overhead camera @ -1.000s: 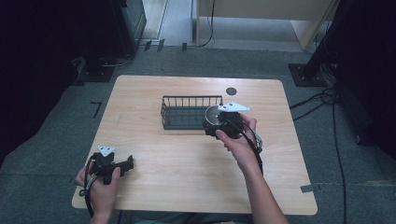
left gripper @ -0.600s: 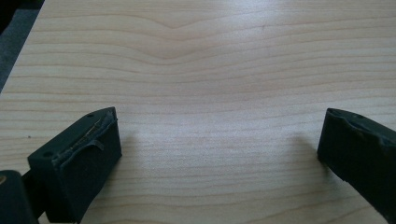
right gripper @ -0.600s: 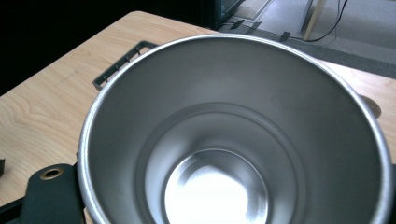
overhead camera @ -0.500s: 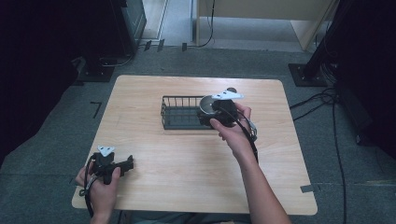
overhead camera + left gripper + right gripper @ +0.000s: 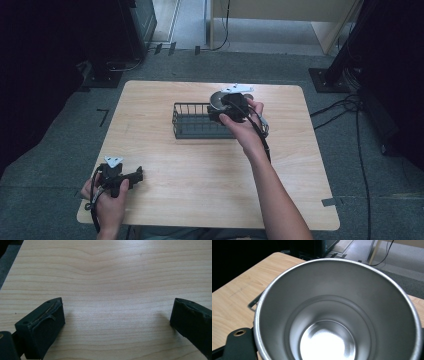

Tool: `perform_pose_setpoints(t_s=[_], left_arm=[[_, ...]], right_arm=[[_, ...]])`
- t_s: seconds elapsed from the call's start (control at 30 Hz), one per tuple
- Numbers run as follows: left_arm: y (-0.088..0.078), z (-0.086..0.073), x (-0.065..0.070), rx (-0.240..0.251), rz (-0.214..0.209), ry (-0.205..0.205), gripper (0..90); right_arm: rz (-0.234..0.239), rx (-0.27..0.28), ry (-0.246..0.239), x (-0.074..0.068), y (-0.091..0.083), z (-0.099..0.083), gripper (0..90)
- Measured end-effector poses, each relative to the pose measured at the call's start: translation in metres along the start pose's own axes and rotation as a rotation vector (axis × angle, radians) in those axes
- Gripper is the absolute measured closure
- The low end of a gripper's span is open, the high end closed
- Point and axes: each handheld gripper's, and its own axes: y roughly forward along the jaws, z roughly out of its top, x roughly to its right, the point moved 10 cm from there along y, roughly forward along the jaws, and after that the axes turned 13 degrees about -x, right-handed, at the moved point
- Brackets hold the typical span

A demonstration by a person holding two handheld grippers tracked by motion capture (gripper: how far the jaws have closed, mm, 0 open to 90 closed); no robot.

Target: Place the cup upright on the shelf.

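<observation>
Right tongs [image 5: 226, 107] closed on the round shiny steel cup [image 5: 218, 100], gripping it at the rim; right gripper view looks straight down into the cup [image 5: 337, 315], inside bare. Cup hangs above the right end of the black wire basket [image 5: 192, 121], over its far-right corner, not touching the wire as far as the high view shows. Basket sits mid-worktop, slightly far of centre, long side running left-right. Light wooden worktop [image 5: 200, 175] has wide bare area near of the basket and on its left; a narrower strip between basket and far edge; free margin right of the basket to the right edge. Left tongs [image 5: 135, 176] open, jaws wide apart with bare wood between them, resting at the near-left corner close to the near edge, well apart from the basket.
</observation>
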Motion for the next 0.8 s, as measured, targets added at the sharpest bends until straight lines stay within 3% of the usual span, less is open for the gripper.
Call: perform_pose_setpoints(t_s=[0.3,0.8], left_arm=[[0.0,0.0,0.0,-0.001,0.0,0.001,0.0],[0.0,0.0,0.0,-0.001,0.0,0.001,0.0]], right_arm=[[-0.031,-0.01,0.033,0.009,0.032,0.004,17.9],[-0.086,-0.036,0.026,0.013,0.066,-0.004,17.9]])
